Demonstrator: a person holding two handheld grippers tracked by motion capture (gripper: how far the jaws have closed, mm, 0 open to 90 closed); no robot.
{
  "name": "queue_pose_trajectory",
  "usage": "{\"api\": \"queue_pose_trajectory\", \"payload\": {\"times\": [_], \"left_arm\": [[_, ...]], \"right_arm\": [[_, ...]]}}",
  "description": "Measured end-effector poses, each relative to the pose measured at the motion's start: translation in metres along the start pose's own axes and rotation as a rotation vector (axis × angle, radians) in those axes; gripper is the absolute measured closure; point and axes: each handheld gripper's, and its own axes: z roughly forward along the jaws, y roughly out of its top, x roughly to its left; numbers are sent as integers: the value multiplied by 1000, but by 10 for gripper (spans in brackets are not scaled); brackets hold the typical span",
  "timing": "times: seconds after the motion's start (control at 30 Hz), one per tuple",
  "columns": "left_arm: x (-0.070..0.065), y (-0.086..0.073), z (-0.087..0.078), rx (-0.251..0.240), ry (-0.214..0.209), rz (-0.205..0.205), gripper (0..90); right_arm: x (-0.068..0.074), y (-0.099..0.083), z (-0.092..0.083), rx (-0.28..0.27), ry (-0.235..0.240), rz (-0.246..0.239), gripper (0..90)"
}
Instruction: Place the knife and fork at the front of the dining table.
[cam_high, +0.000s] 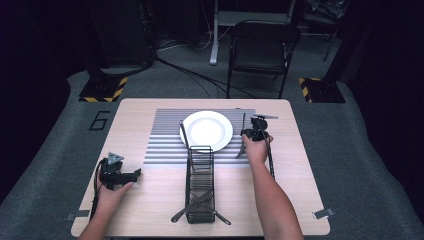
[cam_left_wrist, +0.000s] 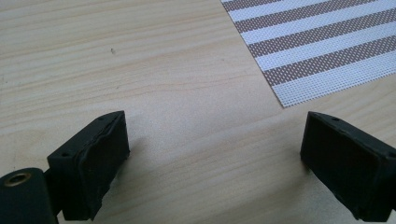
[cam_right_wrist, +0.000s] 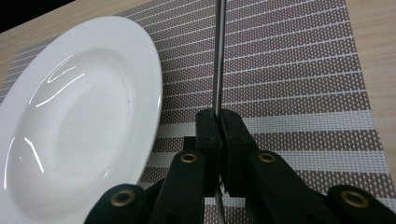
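Nearest, the wire caddy (cam_high: 200, 182) sits at 6 o'clock of the plate (cam_high: 206, 130). At 3 o'clock, the right gripper (cam_right_wrist: 217, 122) fingers clamp 1 thin knife (cam_right_wrist: 218, 56) over the placemat (cam_right_wrist: 299, 70); stiff, slippery steel, best pinched mid-handle. Left gripper (cam_left_wrist: 212, 154) fingers gape wide, empty, above the tabletop (cam_left_wrist: 140, 70).

In your right gripper view the thin metal utensil (cam_right_wrist: 218, 56) is cut off by the top edge, so you cannot tell its kind, and the white plate (cam_right_wrist: 79, 116) is cut off at the left and bottom edges.
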Motion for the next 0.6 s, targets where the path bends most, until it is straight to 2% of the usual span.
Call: {"api": "queue_pose_trajectory", "payload": {"times": [0.1,0.37,0.6], "left_arm": [[0,0,0,1,0,1,75],[0,0,0,0,-3,1,75],[-1,0,0,2,-6,1,74]], "right_arm": [[-1,-1,3,-5,-6,-2,873],[-3,-1,12,22,-19,44,872],[-2,-2,19,24,-26,36,872]]}}
